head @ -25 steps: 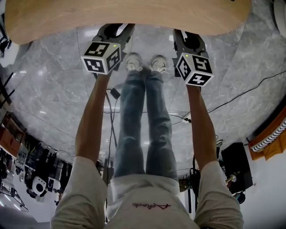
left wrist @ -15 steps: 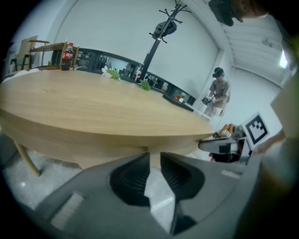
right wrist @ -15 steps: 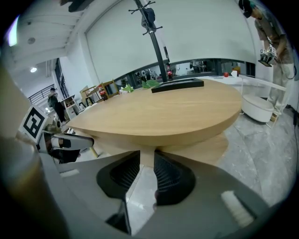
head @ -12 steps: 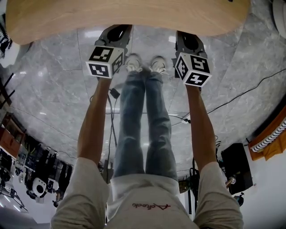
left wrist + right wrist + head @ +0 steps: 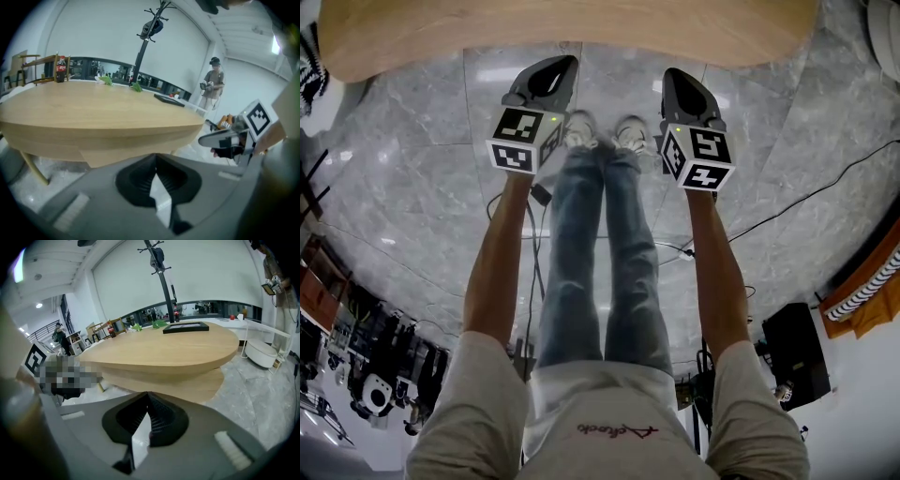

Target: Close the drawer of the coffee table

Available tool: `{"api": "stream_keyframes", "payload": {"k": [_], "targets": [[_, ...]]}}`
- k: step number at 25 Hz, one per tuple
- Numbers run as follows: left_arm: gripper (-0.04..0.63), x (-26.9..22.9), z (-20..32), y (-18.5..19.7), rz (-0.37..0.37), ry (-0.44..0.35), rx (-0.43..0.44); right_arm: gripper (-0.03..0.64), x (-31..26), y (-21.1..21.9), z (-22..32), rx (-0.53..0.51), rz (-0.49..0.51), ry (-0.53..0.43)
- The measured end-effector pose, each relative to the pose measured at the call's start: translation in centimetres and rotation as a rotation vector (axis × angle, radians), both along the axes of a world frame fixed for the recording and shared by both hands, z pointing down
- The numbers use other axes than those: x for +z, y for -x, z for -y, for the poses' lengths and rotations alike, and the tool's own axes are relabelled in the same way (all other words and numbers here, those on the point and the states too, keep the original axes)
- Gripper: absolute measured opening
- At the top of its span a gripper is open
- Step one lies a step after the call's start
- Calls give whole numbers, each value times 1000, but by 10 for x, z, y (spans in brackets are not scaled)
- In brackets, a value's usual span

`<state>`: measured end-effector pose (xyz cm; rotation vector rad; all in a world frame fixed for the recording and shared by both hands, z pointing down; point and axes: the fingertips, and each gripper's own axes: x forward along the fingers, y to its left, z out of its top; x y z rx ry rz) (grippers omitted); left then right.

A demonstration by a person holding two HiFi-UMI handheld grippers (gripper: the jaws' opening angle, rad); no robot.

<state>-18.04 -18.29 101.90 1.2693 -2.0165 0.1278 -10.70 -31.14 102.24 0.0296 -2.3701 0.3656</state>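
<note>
The coffee table [image 5: 572,28] has a pale oval wooden top and fills the upper edge of the head view. Under the top runs a lower wooden tier [image 5: 117,157], also seen in the right gripper view [image 5: 187,380]; nothing juts out past the top's edge. My left gripper [image 5: 555,66] and right gripper [image 5: 675,77] hover side by side just short of that edge, apart from it. The jaws of both have just been closing and now meet, left [image 5: 156,158] and right [image 5: 148,394], with nothing between them.
Grey marble floor lies below, with my legs and shoes [image 5: 600,131] between the grippers. Cables [image 5: 806,197] trail right, toward a black box [image 5: 797,352]. A black tray [image 5: 183,327] lies on the table. A coat stand [image 5: 145,33] and another person [image 5: 213,82] stand beyond.
Both grippers have drawn back from under the table's edge toward me, and their jaws have gone from wide apart to closed.
</note>
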Motion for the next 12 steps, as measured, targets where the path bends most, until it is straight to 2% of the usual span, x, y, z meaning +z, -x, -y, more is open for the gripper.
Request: {"api": "stream_keyframes", "payload": {"k": [6,12], "targets": [[2,-65,-1,-7,50,-31,2,5,-60,-8,-8,-34,41,-34],[1,-144,12,4,117,-68,1,5,-144,10,0,-46,130,-75]]}}
